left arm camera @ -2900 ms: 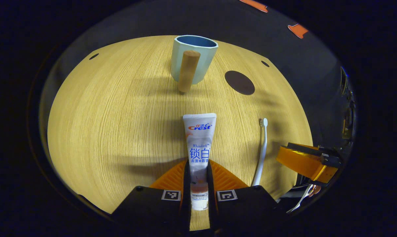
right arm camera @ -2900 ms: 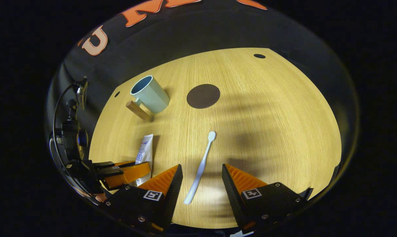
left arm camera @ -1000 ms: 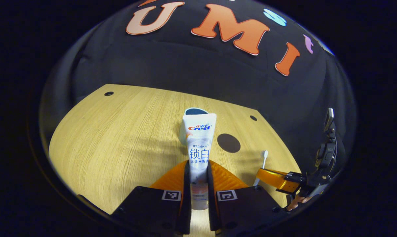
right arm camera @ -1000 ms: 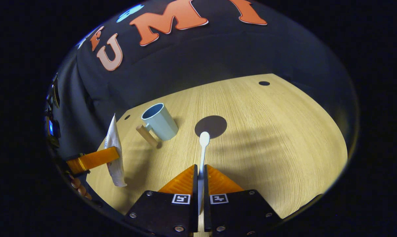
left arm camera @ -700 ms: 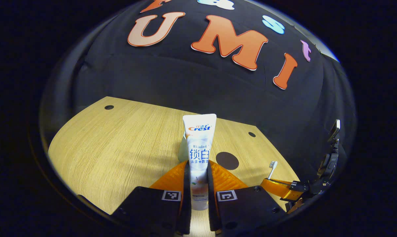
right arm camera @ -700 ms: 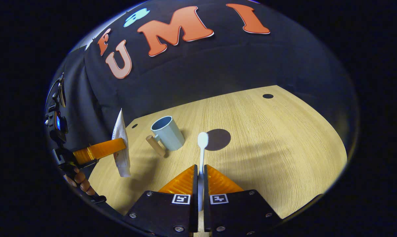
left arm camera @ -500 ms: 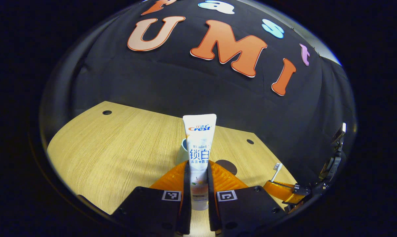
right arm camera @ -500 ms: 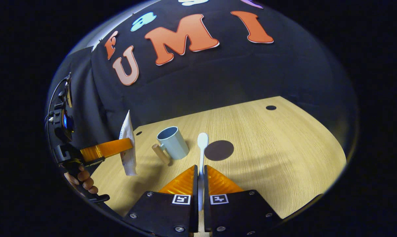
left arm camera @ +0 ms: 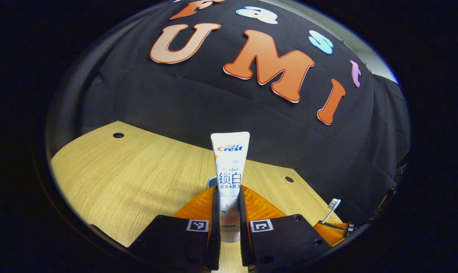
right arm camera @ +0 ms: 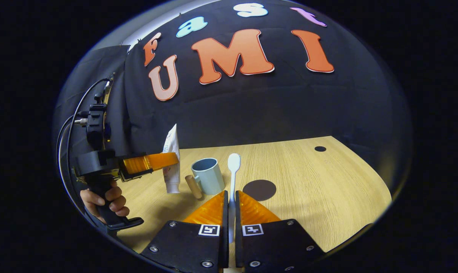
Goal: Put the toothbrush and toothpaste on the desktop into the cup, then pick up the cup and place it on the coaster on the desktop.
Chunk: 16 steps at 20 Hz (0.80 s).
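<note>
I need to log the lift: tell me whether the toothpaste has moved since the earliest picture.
Yes. It lay flat on the desktop; now the toothpaste hangs upright in the left gripper, lifted clear and closer to the cup.

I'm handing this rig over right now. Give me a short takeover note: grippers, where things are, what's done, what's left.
Left gripper: shut on the toothpaste, held upright off the desktop.
Right gripper: shut on the toothbrush, head pointing forward.
Cup: upright on the desktop, nothing in it yet; coaster bare to its right.
Done: both items picked up.
Left: drop both into the cup, then set the cup on the coaster.
</note>
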{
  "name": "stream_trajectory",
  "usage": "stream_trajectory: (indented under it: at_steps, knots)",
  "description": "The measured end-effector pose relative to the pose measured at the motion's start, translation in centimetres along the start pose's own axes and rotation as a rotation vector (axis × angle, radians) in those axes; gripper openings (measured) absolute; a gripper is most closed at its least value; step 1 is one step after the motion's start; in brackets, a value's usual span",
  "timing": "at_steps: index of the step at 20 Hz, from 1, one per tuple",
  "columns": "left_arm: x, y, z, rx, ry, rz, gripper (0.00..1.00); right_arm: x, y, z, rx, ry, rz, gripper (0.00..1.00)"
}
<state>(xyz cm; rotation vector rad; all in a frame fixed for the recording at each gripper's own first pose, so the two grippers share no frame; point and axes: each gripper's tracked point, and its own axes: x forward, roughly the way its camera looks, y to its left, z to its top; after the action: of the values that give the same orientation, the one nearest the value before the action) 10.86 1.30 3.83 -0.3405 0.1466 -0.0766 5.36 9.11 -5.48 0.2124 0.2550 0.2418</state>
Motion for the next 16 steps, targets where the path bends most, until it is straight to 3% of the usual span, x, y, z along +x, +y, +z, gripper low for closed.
stream_trajectory:
  at_steps: [9, 16]
  knots:
    - [4.4, -0.4, 4.1, 0.010, -0.139, -0.019, 0.25, 0.0, 0.1, 4.7, -0.007, -0.131, 0.004, 0.07]
    - [8.0, 0.1, 4.7, 0.054, -0.195, -0.026, 0.25, 0.8, -0.9, 6.7, -0.021, -0.183, -0.025, 0.07]
